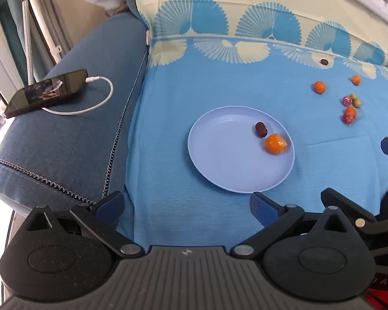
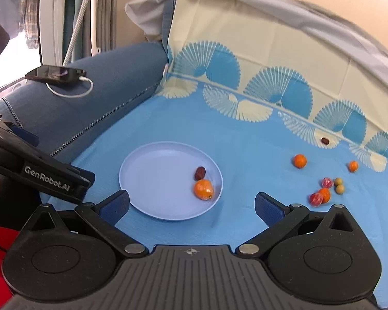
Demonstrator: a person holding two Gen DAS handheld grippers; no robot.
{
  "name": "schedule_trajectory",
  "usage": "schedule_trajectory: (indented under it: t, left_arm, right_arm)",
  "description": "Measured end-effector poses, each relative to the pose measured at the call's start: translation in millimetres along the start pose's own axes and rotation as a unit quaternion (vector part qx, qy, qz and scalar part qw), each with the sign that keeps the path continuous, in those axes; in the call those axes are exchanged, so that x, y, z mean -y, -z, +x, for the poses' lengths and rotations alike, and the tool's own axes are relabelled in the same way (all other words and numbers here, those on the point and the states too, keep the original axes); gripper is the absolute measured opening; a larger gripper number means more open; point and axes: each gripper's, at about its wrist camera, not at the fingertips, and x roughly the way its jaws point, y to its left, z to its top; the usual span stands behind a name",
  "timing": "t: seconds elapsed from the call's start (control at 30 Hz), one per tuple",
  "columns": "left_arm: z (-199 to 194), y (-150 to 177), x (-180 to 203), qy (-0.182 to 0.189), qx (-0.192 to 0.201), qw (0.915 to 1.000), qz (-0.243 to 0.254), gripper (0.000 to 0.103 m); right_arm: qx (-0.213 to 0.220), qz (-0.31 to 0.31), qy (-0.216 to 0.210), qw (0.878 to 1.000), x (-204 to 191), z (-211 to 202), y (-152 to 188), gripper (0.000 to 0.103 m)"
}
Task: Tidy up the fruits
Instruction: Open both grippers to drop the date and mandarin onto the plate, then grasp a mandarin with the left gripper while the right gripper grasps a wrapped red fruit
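Note:
A pale blue plate (image 1: 219, 160) (image 2: 152, 180) lies on the blue cloth and holds an orange fruit (image 1: 276, 143) (image 2: 203, 189) and a dark red date (image 1: 260, 129) (image 2: 200, 173). Loose fruit lies to its right: two small oranges (image 1: 319, 87) (image 2: 299, 160), a cluster of red, green and orange pieces (image 1: 350, 108) (image 2: 324, 191), and a dark date (image 1: 323, 62) (image 2: 325, 140) farther back. My left gripper (image 1: 186, 208) hovers open near the plate's front edge, nothing between its fingers. My right gripper (image 2: 191, 206) is open too, empty, over the plate's front rim.
A phone (image 1: 46, 91) (image 2: 55, 74) on a white charging cable rests on the blue sofa arm at the left. The cloth's fan-patterned border rises at the back. The left gripper's body (image 2: 38, 175) shows at the left of the right wrist view.

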Motion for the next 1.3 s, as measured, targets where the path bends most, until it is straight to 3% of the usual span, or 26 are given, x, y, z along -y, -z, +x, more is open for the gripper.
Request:
schedule_trajectory:
  t: [0.63,1.3]
  left_arm:
    - [-30,12,12,-0.009,0.025,0.9996,0.011,0.103]
    - [-22,8,9,-0.008,0.015,0.9998,0.007,0.103]
  right_arm:
    - [0.033,0.026,0.009,0.999,7,-31,9,0.102]
    - [0.024,0.02,0.013,0.999,6,-24,8,0.102]
